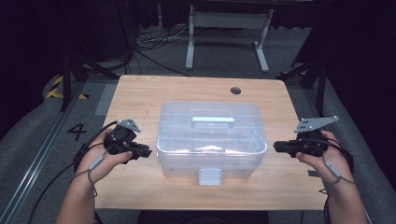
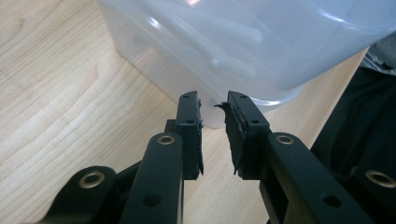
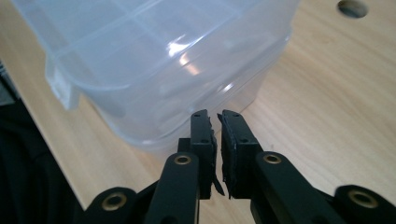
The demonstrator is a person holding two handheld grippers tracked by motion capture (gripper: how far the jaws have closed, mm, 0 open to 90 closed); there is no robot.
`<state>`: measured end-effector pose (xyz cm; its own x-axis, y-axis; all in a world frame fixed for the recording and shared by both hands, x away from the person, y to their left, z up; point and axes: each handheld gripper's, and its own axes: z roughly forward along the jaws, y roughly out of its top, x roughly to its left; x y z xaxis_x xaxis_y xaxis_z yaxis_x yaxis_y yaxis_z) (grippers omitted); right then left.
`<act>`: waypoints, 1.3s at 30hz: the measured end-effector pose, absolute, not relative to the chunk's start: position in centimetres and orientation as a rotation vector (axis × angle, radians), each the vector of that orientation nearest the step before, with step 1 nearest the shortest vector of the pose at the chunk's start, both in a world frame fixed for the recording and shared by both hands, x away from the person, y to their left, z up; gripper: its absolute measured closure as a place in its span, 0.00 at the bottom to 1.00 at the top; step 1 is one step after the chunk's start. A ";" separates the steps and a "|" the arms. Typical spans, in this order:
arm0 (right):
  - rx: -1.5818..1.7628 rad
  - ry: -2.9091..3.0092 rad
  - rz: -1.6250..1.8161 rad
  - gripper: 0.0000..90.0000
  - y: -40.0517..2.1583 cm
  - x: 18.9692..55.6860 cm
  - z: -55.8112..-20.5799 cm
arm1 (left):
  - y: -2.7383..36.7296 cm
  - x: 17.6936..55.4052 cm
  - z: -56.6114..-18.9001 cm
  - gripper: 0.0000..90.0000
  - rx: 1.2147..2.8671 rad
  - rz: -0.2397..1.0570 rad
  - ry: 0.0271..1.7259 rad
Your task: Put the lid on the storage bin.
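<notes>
A clear plastic box (image 1: pixel 210 140) with a closed lid, a pale handle (image 1: pixel 212 120) on top and a front latch (image 1: pixel 209 176) stands in the middle of the wooden table (image 1: pixel 140 93). My left gripper (image 1: pixel 144 152) is level beside the box's left end, pointing at it. In the left gripper view its jaws (image 2: pixel 214 100) stand a little apart with nothing between them, just short of the box wall (image 2: pixel 243 42). My right gripper (image 1: pixel 276 147) points at the box's right end. Its jaws (image 3: pixel 214 114) show a narrow empty gap close to the box (image 3: pixel 154 60).
A round cable hole (image 1: pixel 235 90) lies near the table's far edge. Beyond the table stand a white metal frame (image 1: pixel 224 28) and loose cables on the grey floor. A "4" marking (image 1: pixel 77 130) is on the floor at the left.
</notes>
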<state>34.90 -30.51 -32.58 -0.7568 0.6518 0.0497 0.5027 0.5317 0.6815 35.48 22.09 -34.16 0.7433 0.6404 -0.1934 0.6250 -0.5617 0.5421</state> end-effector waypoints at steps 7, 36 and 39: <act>1.014 2.453 1.105 0.90 -31.3 35.6 -32.5 | 23.5 35.4 -34.0 0.79 2.275 0.087 0.993; 1.200 2.219 1.117 0.62 -36.4 40.0 -37.9 | 26.7 38.3 -37.9 0.57 2.139 0.310 1.113; 1.223 2.200 1.115 0.60 -36.8 40.4 -38.7 | 26.6 38.6 -38.5 0.56 2.156 0.329 1.132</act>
